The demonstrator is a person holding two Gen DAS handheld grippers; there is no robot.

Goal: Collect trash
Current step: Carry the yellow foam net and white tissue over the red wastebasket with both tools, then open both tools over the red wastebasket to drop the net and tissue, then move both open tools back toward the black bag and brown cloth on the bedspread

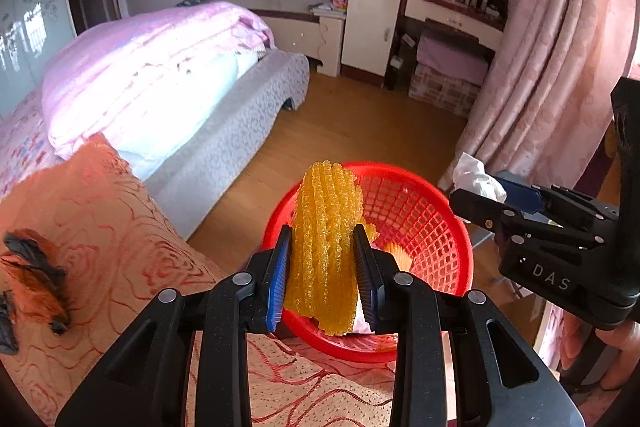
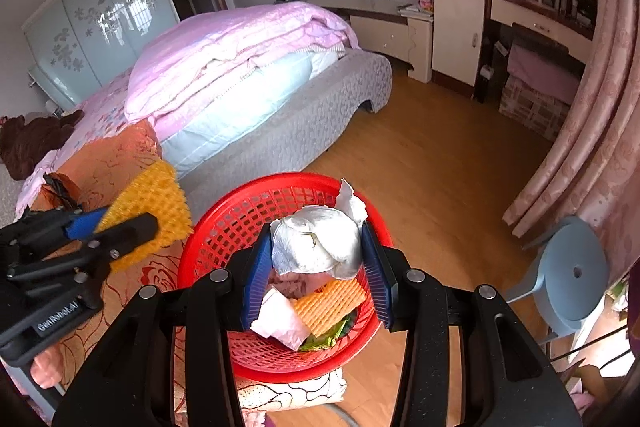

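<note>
**Two claws, each with trash, over the red basket**

The left claw (image 1: 322,267) is nearest in its own view, its blue pads closed on a yellow foam net (image 1: 326,247) standing upright between them. Behind the net sits the red basket (image 1: 424,223), on an orange rose-patterned cover (image 1: 120,247). From here little of the basket's contents shows: only an orange scrap low inside, at about 5 o'clock of the net.

The right claw (image 2: 316,271) grips a crumpled white tissue (image 2: 316,243), pads pressed on both sides, over the basket (image 2: 224,239). This view looks down into it and shows what the other hides: another white tissue wad (image 2: 280,319), an orange foam net piece (image 2: 332,303) and green scraps (image 2: 324,341) at the bottom.

Each camera also catches the other claw from the side: the right one at 3 o'clock in the left view, the left one at 9 o'clock in the right view, net (image 2: 152,203) fanned out flat beside the basket rim. A blue stool (image 2: 572,275) at 3 o'clock appears only in the right view.
</note>
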